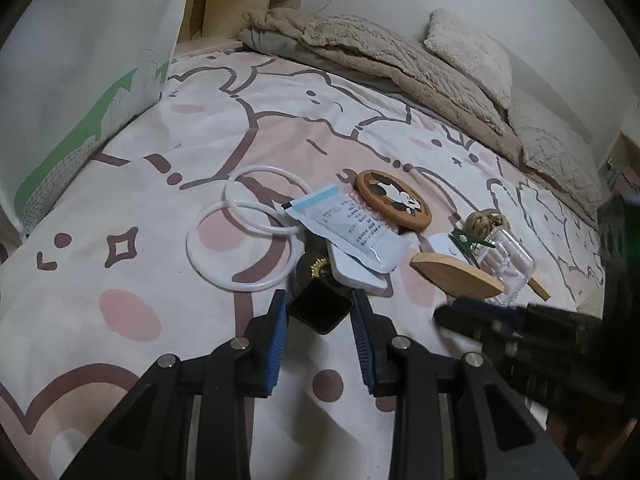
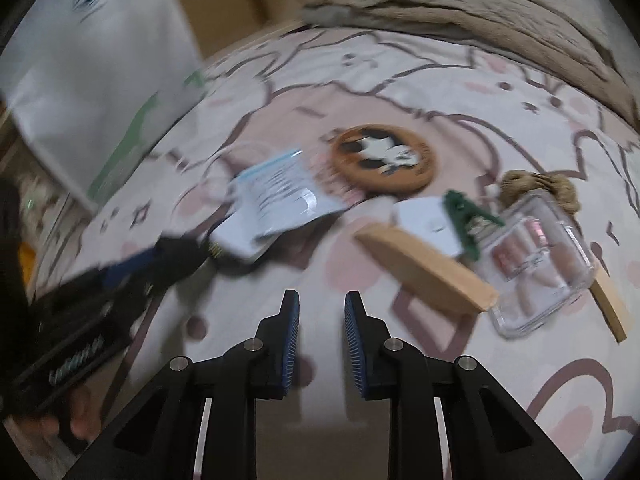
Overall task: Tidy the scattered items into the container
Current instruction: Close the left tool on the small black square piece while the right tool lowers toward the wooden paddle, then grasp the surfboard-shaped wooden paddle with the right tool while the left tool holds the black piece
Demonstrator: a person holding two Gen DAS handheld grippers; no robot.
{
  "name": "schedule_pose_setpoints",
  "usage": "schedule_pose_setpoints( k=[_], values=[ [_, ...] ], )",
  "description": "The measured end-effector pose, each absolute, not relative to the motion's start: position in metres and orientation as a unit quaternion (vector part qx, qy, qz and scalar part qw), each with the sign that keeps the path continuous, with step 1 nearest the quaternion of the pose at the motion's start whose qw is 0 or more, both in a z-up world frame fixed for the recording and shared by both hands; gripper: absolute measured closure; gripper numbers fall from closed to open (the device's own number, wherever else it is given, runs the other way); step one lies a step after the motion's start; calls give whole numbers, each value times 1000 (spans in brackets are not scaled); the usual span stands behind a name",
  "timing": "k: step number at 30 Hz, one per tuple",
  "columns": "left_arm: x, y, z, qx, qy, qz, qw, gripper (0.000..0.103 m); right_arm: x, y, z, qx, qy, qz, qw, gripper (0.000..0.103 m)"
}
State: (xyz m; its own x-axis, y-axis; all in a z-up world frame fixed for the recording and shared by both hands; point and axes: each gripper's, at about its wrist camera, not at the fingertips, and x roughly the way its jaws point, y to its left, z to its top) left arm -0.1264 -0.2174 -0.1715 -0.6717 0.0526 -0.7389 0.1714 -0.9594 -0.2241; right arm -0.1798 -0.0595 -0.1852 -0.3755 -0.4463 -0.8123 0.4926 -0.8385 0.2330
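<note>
Left gripper (image 1: 320, 316) is down on the bed (image 1: 132, 200), jaws apart, straddling a black box (image 1: 318, 310) at the near end of the pile. The pads sit either side of it, not yet clamped as far as I can tell. Right gripper (image 2: 322, 312) hovers over bare sheet with its jaws apart and empty; that view is smeared, so it looks to be on the move.

The scatter lies mid-bed: two white rings (image 1: 244, 236), a tube (image 1: 352, 228) lying over a white card (image 1: 352, 276), a round coaster (image 1: 394, 200), a wooden piece (image 1: 456, 276), a green clip (image 1: 466, 240) and a clear case (image 1: 508, 268). The container is probably the white bag (image 1: 80, 92) standing at the bed's left edge, well apart from the pile.

Here's the danger: the card seems to overlap the box's far end, with the tube stacked on top. Lift the box straight up and both may slide off or get dragged along. The box looks smooth and angled between the pads, so a closing squeeze could twist it out. And the soft sheet gives, so pressing down could bury the pads. The two grippers are also close together; the right one swinging in could clip the left.
</note>
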Motion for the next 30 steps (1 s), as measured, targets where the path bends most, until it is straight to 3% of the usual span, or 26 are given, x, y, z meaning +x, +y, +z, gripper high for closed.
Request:
schedule_pose_setpoints(
  k=[6, 13, 25, 26, 28, 30],
  values=[
    [-126, -216, -168, 397, 146, -906, 28, 72, -188, -44, -161, 432, 20, -868, 243, 79],
    [-125, -214, -165, 389, 147, -909, 17, 72, -233, -27, -185, 468, 2, -865, 178, 79],
    [-123, -219, -162, 381, 160, -910, 26, 72, -183, -53, -188, 454, 45, -851, 261, 77],
    [-123, -219, -162, 381, 161, -910, 25, 72, -184, -53, -185, 448, 50, -854, 260, 72],
    [-123, -218, -162, 380, 159, -911, 25, 72, -186, -53, -183, 438, 65, -864, 238, 16],
    [-123, -217, -162, 380, 156, -911, 22, 72, -189, -50, -182, 427, 68, -869, 239, 16]
  ],
)
